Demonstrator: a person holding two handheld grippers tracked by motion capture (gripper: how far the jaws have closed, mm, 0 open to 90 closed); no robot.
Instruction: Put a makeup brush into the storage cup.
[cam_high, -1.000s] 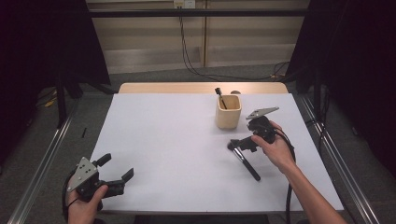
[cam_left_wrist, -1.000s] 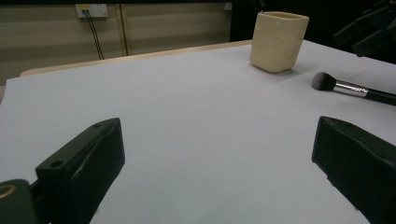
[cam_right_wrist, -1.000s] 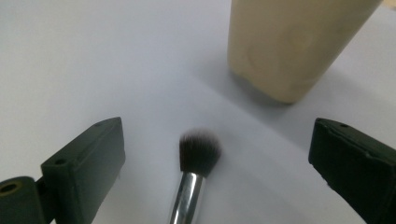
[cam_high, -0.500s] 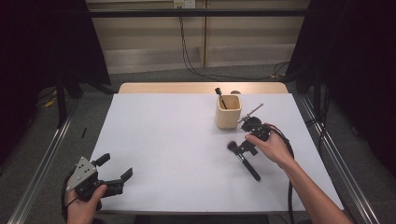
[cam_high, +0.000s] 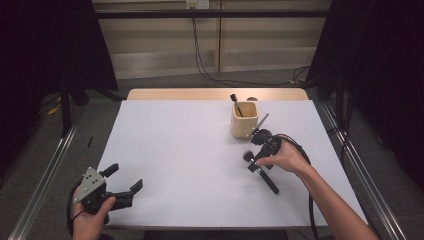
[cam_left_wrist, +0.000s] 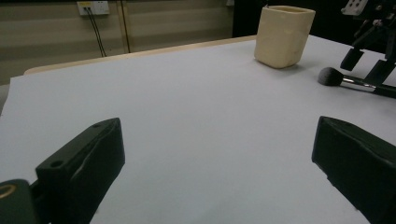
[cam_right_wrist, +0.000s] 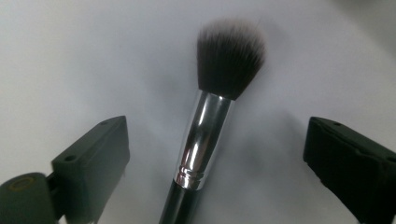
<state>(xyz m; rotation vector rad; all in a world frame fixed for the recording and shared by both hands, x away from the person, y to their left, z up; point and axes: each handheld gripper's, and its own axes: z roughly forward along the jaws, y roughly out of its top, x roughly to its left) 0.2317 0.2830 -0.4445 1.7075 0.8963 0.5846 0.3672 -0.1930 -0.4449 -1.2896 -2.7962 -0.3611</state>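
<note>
Lying flat on the white worktop (cam_high: 180, 150) right of centre in the high view, the makeup brush (cam_right_wrist: 205, 135) is straddled by the right tongs (cam_high: 257, 161), whose jaws have just been narrowing yet stand apart without pressing it. A pinch on the slick round ferrule could squirt the brush sideways or roll it away toward the cup (cam_high: 244, 120). The left tongs (cam_high: 122, 186), at lower left, are held apart and empty.

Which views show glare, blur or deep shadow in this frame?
Right gripper view: glare streaks on the makeup brush ferrule, bristle tips soft. Left gripper view: near jaws slightly blurred, cup sharp. High view: white table evenly lit, surroundings nearly black.
</note>
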